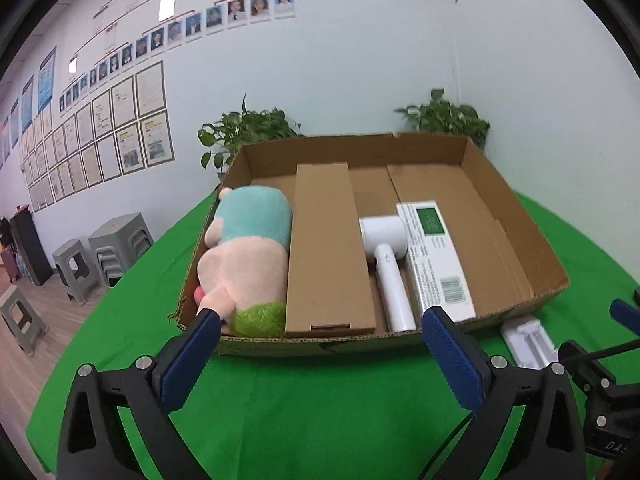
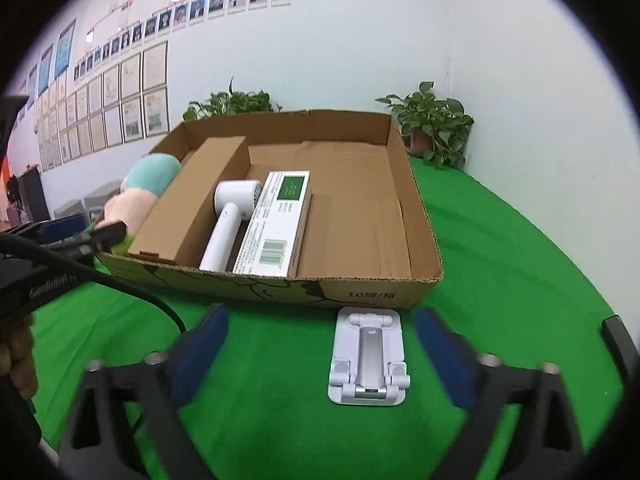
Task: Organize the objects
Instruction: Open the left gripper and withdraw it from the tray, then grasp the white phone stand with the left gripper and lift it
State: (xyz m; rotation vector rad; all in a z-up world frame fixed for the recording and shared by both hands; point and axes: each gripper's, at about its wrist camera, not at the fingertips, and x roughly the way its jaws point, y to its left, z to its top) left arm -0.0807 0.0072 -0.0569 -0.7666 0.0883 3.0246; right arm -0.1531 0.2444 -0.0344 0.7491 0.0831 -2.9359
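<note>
Left wrist view: the left gripper (image 1: pixel 320 328) is held wide open and empty near the cardboard box (image 1: pixel 516 216), where plush toy (image 1: pixel 248 256), brown carton (image 1: pixel 328 248), hair dryer (image 1: pixel 388 260) and white package (image 1: pixel 436 256) are laid left to right. Right wrist view: the right gripper (image 2: pixel 322 334), spread wide and empty, is seen around the white folding stand (image 2: pixel 368 356) on the green cloth (image 2: pixel 520 280).

My right gripper (image 2: pixel 322 344) hangs wide open over the green tablecloth (image 2: pixel 500 280), a folded white phone stand (image 2: pixel 367 356) lying flat between its blue pads (image 2: pixel 200 354), just beside the shallow brown cardboard box (image 2: pixel 360 292).
</note>
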